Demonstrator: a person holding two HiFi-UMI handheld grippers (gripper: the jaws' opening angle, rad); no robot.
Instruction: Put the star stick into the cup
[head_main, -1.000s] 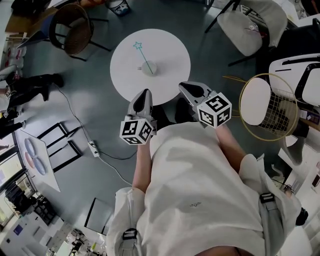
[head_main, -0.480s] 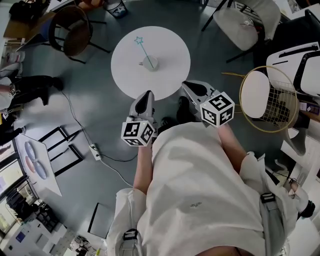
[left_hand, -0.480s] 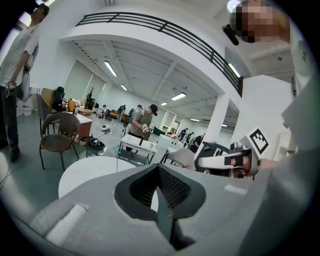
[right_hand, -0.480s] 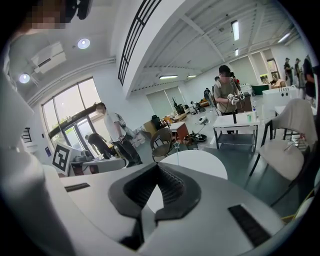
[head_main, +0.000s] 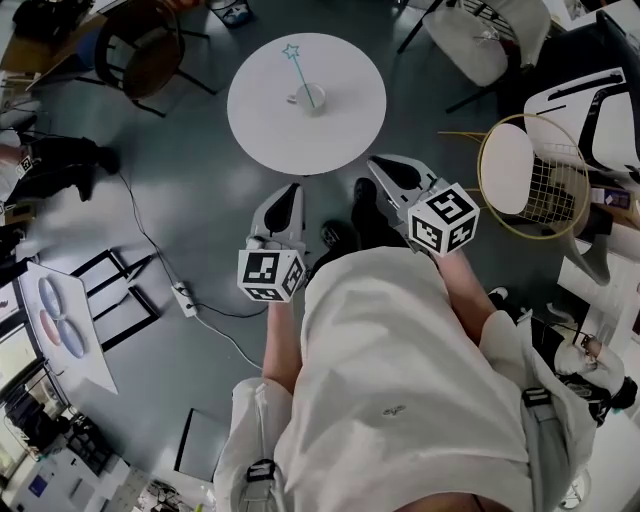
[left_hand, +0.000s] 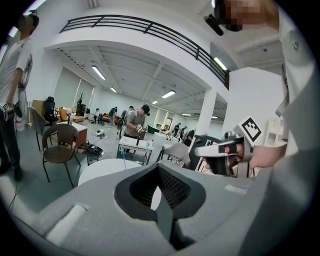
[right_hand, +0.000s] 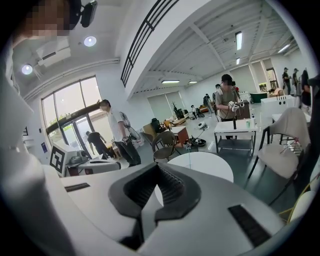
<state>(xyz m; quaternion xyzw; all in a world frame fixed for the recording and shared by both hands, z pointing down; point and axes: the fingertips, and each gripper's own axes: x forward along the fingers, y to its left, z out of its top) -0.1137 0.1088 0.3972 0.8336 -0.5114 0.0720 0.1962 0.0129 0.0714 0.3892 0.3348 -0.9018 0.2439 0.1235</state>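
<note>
The teal star stick (head_main: 300, 72) stands tilted in a small white cup (head_main: 311, 98) near the middle of the round white table (head_main: 345, 135). My left gripper (head_main: 290, 192) and right gripper (head_main: 381, 166) hang over the floor short of the table's near edge, both shut with nothing between the jaws. In the left gripper view the left gripper (left_hand: 159, 172) points toward the table (left_hand: 102, 169), and the stick (left_hand: 124, 161) shows as a thin line. The right gripper (right_hand: 159, 172) faces the table (right_hand: 212, 167) and the stick (right_hand: 190, 157).
A brown chair (head_main: 150, 60) stands left of the table, and a white chair (head_main: 485, 45) to its right. A gold wire seat with a white cushion (head_main: 530, 185) is at my right. A power strip and cable (head_main: 185, 295) lie on the floor at left. Other people stand about the room.
The table with cup and stick has slid farther up and away in the head view. Both grippers are lower and farther from its edge. Both stay shut.
</note>
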